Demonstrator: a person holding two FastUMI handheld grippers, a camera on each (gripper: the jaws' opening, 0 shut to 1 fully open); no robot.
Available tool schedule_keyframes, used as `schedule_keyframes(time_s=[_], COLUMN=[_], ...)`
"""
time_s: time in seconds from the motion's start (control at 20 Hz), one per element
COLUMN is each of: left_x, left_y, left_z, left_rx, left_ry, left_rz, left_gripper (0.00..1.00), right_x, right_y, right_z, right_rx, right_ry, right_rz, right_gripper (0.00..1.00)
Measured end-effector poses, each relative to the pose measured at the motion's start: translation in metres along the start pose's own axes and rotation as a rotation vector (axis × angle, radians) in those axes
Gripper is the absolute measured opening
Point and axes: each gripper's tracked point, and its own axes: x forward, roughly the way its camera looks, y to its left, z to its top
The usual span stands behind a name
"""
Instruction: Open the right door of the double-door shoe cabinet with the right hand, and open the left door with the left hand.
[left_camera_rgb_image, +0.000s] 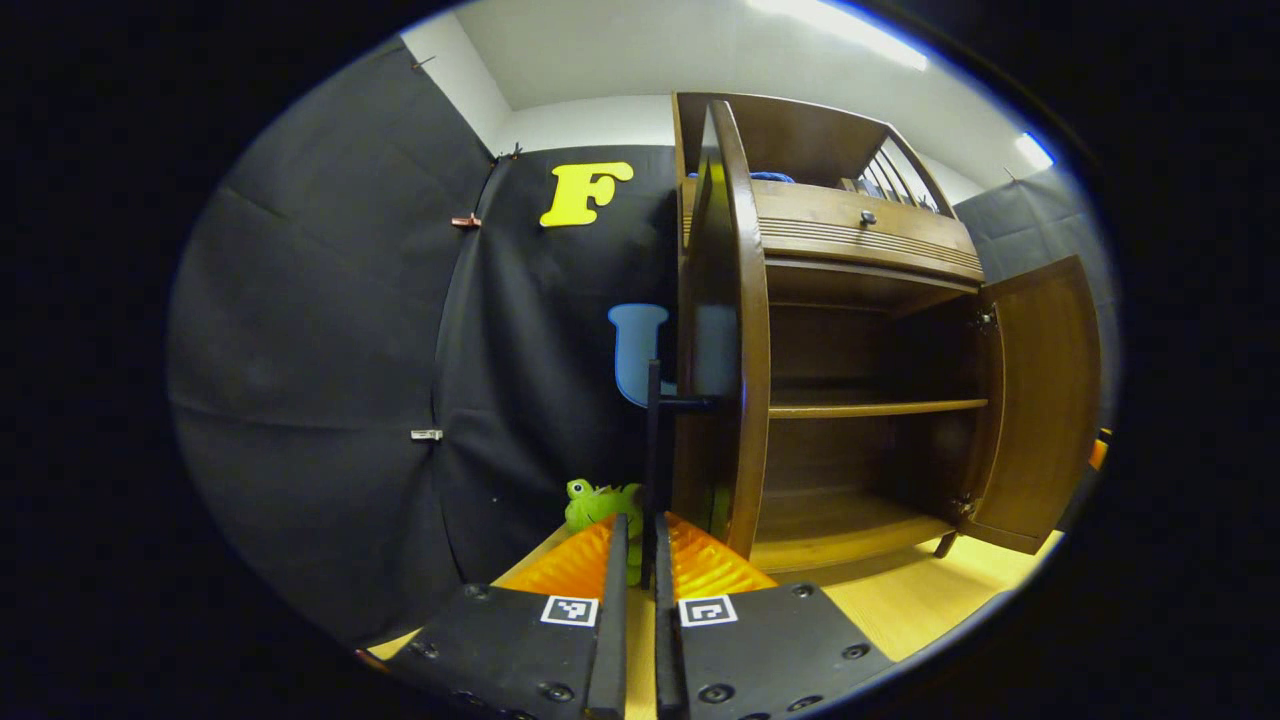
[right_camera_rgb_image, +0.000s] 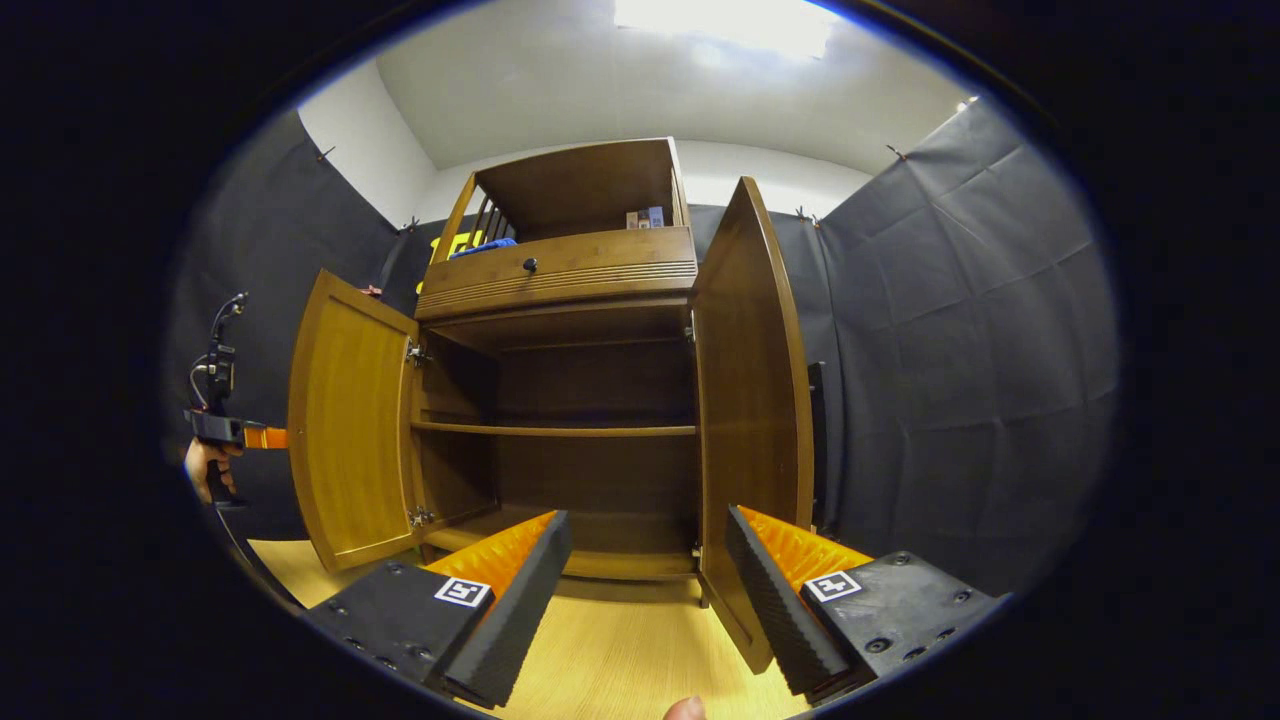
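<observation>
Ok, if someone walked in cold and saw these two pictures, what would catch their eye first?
The wooden shoe cabinet with both doors swung wide, baring dark shelves: the left door and the right door. In the left gripper view, the left hand-held gripper is shut on that door's thin dark handle, a green plush toy behind it.

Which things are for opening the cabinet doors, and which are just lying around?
For the job: shoe cabinet, left door, its handle, right door, left gripper, right gripper.

Just lying about: green toy beside the cabinet, blue thing and small boxes on the top shelf.
</observation>
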Motion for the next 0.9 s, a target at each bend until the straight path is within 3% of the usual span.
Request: schedule_keyframes(time_s=[0.5,0.7,0.9], left_x=[-0.018,-0.052,-0.071], left_y=[0.001,-0.021,-0.052], left_z=[0.011,0.015,0.010], left_rx=[0.043,0.043,0.039], left_ry=[-0.060,-0.096,-0.096], left_rz=[0.014,0.000,-0.059], left_gripper=[0.16,0.17,0.31], right_x=[0.005,0.007,0.008], right_y=[0.003,0.005,0.007], right_z=[0.002,0.003,0.006], right_rx=[-0.016,-0.012,-0.007], right_ry=[-0.008,-0.009,-0.020], right_rz=[-0.002,0.004,0.005], right_gripper=[0.98,0.98,0.98])
